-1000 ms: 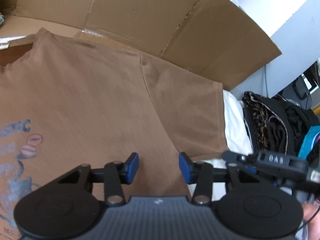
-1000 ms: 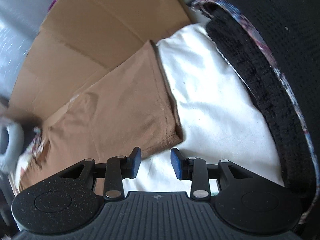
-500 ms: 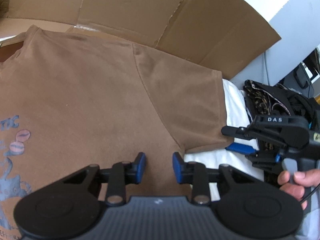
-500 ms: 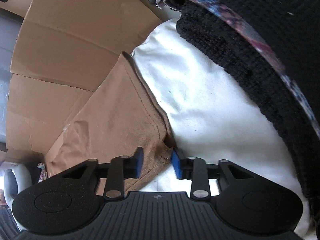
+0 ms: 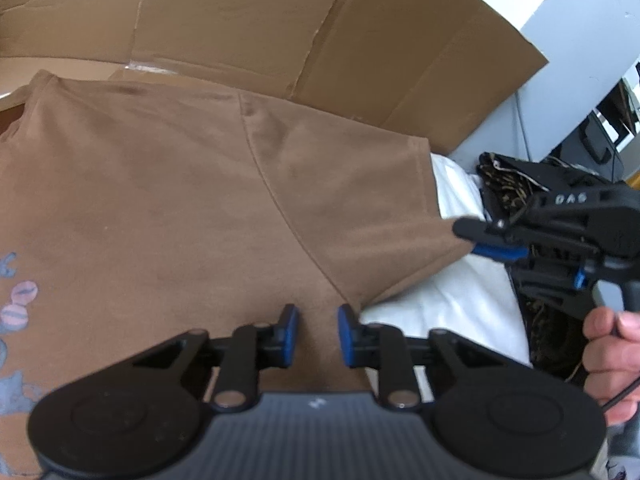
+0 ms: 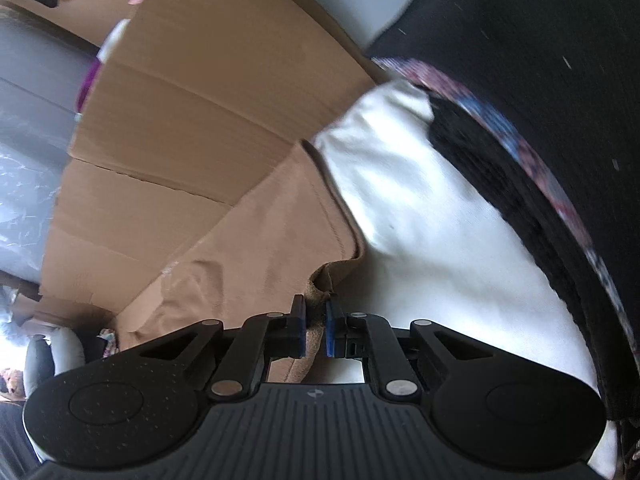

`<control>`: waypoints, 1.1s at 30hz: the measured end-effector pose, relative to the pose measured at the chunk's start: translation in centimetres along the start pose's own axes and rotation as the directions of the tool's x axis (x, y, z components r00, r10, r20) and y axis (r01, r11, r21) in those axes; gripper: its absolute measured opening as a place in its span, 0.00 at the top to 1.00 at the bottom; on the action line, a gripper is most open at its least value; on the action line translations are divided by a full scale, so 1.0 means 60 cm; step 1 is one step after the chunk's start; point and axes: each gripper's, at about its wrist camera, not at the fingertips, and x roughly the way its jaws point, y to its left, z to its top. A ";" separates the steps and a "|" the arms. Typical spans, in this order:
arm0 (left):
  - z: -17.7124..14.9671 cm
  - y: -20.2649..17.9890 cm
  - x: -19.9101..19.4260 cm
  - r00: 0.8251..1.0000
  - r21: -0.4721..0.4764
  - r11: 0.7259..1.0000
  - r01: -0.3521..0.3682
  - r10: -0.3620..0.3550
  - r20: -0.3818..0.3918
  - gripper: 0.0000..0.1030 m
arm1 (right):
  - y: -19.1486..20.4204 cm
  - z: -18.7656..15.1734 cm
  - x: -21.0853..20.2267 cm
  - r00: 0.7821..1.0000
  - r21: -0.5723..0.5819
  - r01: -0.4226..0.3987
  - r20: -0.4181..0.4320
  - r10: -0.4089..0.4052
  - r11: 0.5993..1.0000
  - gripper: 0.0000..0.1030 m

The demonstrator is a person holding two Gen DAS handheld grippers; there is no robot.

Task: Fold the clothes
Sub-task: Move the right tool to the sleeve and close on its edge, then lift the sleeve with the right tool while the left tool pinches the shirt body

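Observation:
A brown T-shirt (image 5: 168,208) with a blue and pink print lies spread flat, its sleeve (image 5: 352,200) reaching right onto a white cloth (image 5: 452,296). My left gripper (image 5: 313,328) hovers open over the shirt's side just below the armpit, with nothing between its blue pads. In the left wrist view my right gripper (image 5: 476,240), held by a hand (image 5: 612,344), pinches the sleeve's lower corner. The right wrist view shows the same gripper (image 6: 315,330) shut on the brown sleeve hem (image 6: 320,292), which is lifted and creased at the corner.
Flattened cardboard (image 5: 304,28) lies behind the shirt. A pile of black patterned clothes (image 5: 516,184) sits to the right on the white cloth (image 6: 432,240); it fills the right side as a black knit garment (image 6: 532,80). A grey wall stands at the far right.
My right gripper closed on the sleeve's corner and raised it slightly. The left gripper moved a little closer to the armpit and stayed open.

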 end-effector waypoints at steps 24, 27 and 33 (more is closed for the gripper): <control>-0.023 0.024 0.037 0.995 -0.256 0.961 0.100 -0.099 0.016 1.00 | 0.098 -0.028 -0.010 0.979 -0.173 -0.194 -0.092 0.181 0.966 0.94; -0.026 0.028 0.037 0.994 -0.282 0.953 0.110 -0.107 0.026 1.00 | 0.107 -0.038 -0.010 0.972 -0.187 -0.221 -0.123 0.200 0.957 0.94; -0.031 0.032 0.038 0.992 -0.324 0.938 0.122 -0.117 0.035 1.00 | 0.127 -0.065 -0.005 0.956 -0.218 -0.262 -0.191 0.222 0.940 0.94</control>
